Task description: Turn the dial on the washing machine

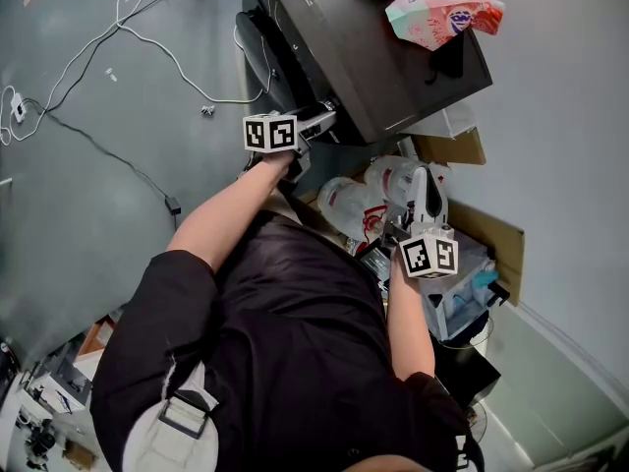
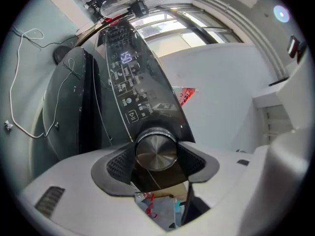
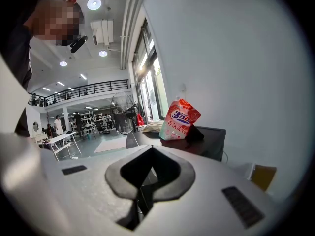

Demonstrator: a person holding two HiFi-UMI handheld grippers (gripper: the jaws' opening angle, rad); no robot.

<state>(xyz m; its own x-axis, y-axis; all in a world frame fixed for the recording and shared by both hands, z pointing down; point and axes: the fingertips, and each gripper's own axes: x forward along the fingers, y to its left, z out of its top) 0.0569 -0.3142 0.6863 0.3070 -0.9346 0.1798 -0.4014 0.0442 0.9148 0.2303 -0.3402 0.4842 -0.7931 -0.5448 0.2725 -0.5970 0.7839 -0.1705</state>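
Pink-red pouch (image 3: 179,119): ahead of my right gripper (image 3: 150,176), slightly right. Clear plastic bags (image 1: 359,205): just left of that gripper. Cardboard (image 1: 450,147): just beyond its tip. White cable (image 1: 147,39): on the floor, well apart from my left gripper (image 1: 316,122).

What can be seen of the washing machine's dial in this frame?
The dial is a round knob with a brushed-metal face and a shiny ring, set at the near end of the glossy dark control panel, below a play/pause key. It faces the camera squarely. The left gripper has a dark pad against each side of its rim, seemingly clamping it.
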